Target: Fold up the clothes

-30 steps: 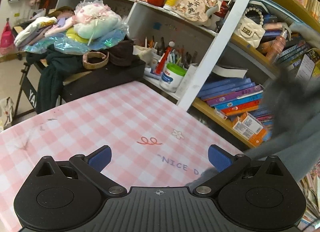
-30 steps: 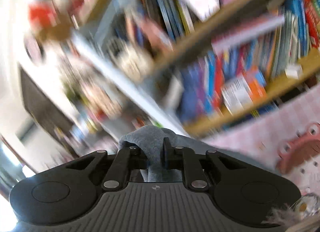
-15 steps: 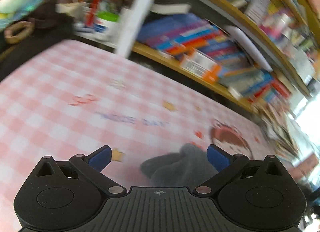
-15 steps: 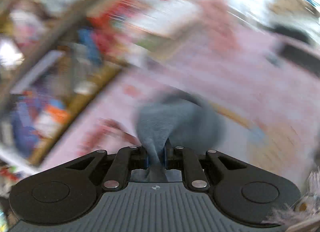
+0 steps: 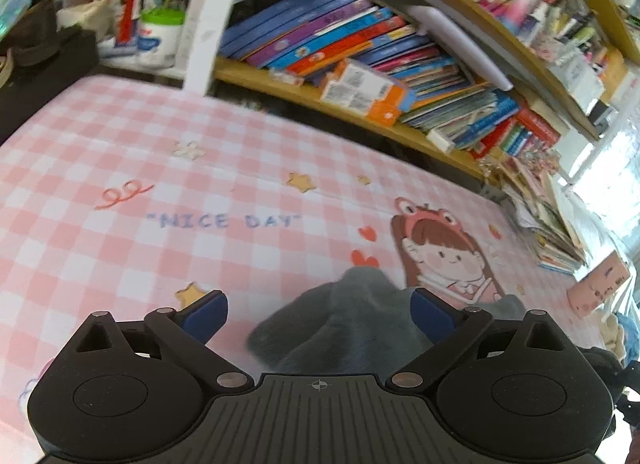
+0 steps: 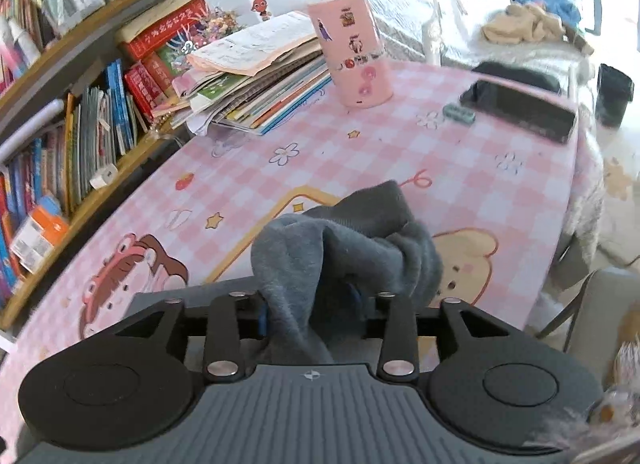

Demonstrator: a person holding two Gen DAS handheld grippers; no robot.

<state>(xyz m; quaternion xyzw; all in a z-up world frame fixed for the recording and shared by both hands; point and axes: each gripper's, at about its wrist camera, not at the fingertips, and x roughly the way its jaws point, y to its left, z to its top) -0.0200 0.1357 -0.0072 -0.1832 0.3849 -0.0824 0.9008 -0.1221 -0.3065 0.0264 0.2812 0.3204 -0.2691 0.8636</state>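
Note:
A crumpled grey garment (image 6: 344, 248) lies in a heap on the pink checked tablecloth (image 6: 472, 168). My right gripper (image 6: 312, 304) has its fingers partly parted, with a fold of the garment still hanging between them. In the left wrist view the same grey garment (image 5: 344, 320) sits between the fingers of my left gripper (image 5: 318, 308), which is wide open and hovers just above it. The blue pads (image 5: 204, 312) touch nothing.
Bookshelves (image 5: 400, 64) full of books run along the table's far side. A pink cylinder box (image 6: 356, 52), a stack of books (image 6: 256, 84), a black phone (image 6: 520, 108) and a small grey eraser (image 6: 458, 112) lie on the table's right end. A pen pot (image 5: 158, 36) stands far left.
My right gripper swung down with the grey garment, set it on the table and loosened its fingers. My left gripper turned right and came over the garment, staying open.

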